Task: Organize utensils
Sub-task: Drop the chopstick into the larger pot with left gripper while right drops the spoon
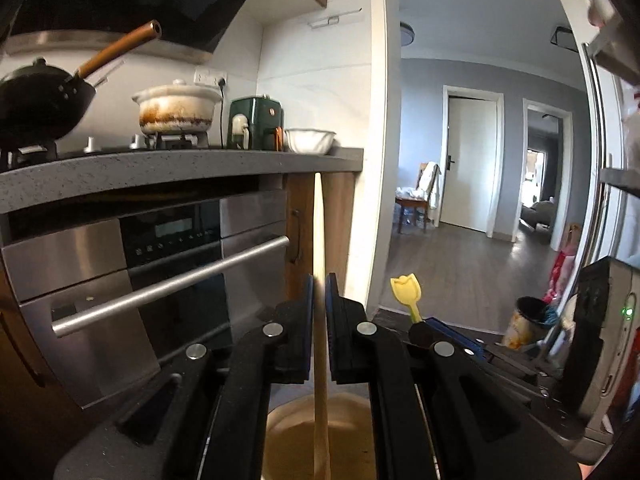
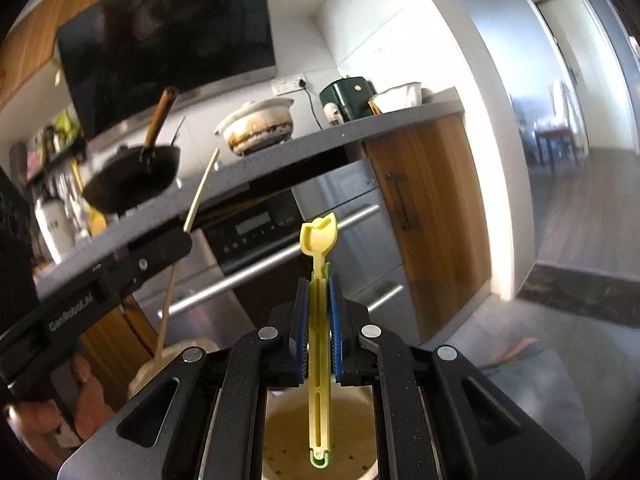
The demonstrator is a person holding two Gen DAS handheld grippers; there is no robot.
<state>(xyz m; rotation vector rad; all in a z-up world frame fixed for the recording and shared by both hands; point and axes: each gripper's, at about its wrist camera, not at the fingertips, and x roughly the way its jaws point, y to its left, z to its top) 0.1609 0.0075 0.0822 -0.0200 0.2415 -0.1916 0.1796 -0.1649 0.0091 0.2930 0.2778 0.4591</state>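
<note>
Showing holder (image 2: 320, 432) perhaps perforated, right view only.

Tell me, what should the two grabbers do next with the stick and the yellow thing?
Probably lower both a little, then open. The left gripper is shut on the wooden utensil handle, the right gripper on the yellow utensil. Both already hang over the beige utensil holder, with the yellow utensil's tip inside.

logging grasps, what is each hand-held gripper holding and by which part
Left hand-held gripper: wooden utensil, gripped mid-handle. Right hand-held gripper: yellow plastic utensil, gripped on its handle below the tulip-shaped end.
</note>
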